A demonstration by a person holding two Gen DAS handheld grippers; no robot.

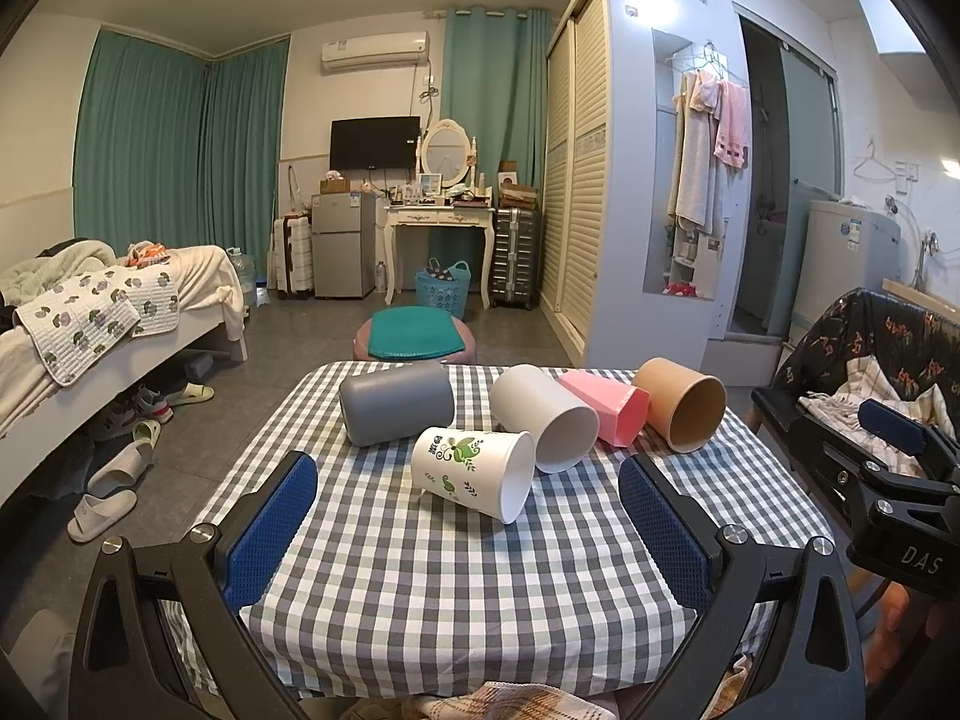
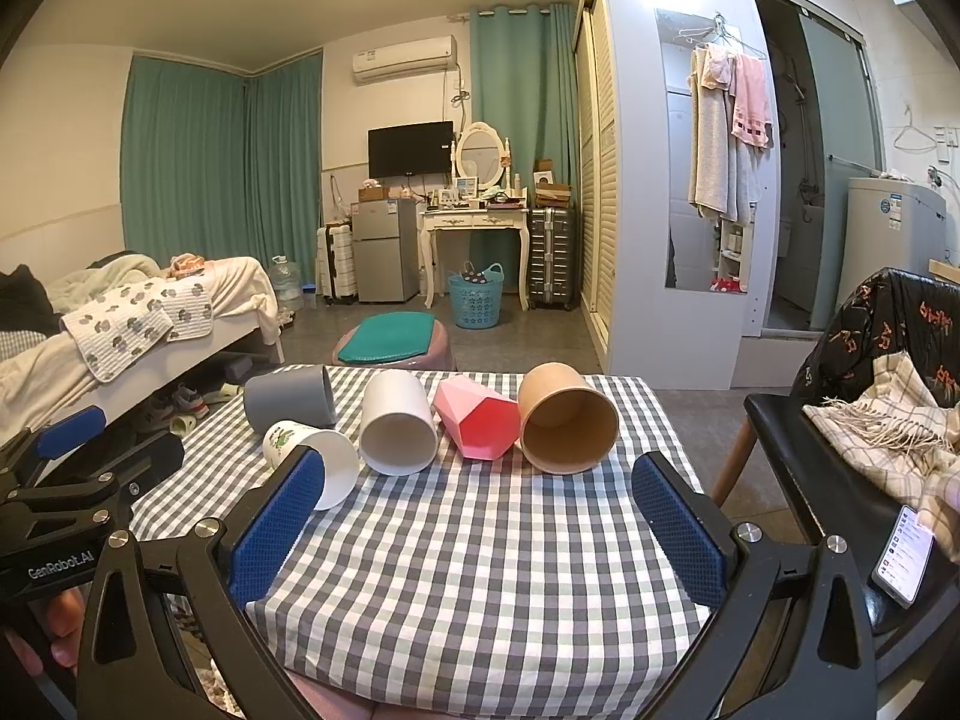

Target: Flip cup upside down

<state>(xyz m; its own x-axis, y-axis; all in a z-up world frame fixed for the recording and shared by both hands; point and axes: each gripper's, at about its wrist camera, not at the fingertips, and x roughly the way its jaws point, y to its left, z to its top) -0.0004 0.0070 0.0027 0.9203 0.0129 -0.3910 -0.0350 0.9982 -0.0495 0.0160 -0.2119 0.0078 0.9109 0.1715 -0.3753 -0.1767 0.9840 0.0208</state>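
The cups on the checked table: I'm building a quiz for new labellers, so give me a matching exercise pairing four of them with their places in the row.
Things:
1. grey cup
2. pink cup
3. brown cup
4. leaf-print cup

Places:
A. far right of the row
B. nearest the grippers
C. far left of the row
D. between the white cup and the brown one

Pairs: 1-C, 2-D, 3-A, 4-B
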